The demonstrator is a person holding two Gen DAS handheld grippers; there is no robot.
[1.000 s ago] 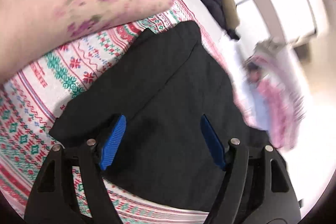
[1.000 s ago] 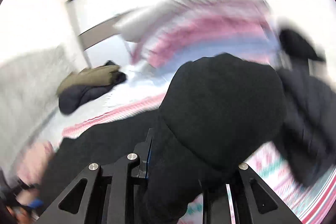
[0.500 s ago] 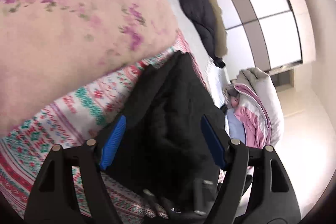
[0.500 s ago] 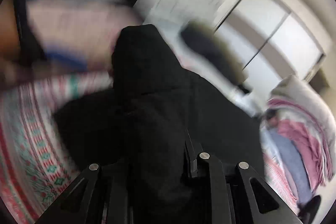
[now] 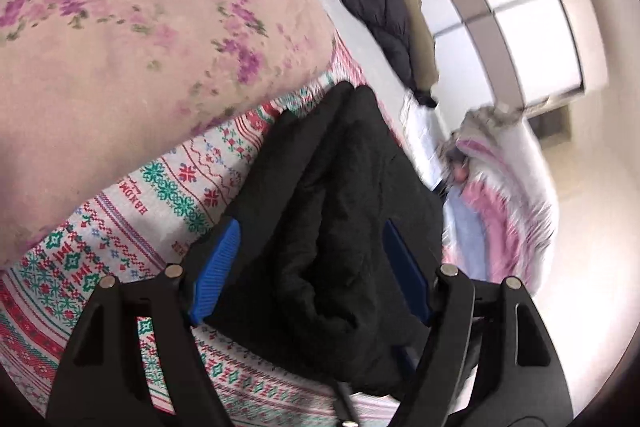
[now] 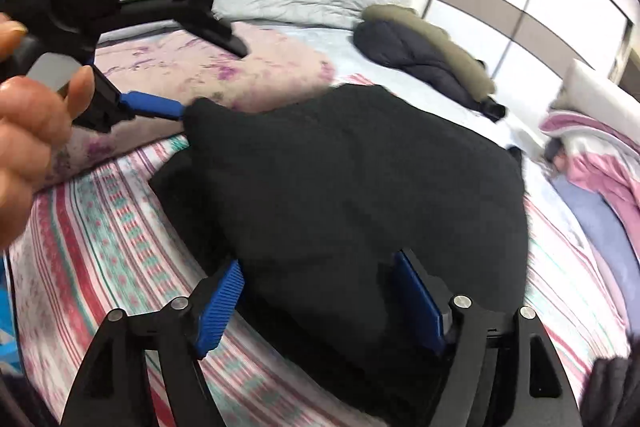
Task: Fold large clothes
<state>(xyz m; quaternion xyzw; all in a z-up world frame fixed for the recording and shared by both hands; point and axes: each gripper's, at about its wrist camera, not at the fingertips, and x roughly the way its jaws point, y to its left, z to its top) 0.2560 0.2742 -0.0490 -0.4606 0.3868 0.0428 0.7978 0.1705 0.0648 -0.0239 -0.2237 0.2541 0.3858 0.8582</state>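
The right gripper (image 6: 320, 303) has just opened; its jaws stand wide over the black garment (image 6: 352, 187), pads clear. The left gripper (image 5: 310, 267) is also open. The garment lies folded on the patterned blanket (image 6: 112, 227).

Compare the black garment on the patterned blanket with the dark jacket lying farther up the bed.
The black garment is plain, matte and fleecy; the dark jacket is quilted, with an olive-tan trim along one edge. The black garment lies folded over on the red-and-green patterned blanket; the dark jacket lies in a heap on the pale sheet beyond. The black garment sits between both open grippers; nothing is near the dark jacket. Both rest on the bed.
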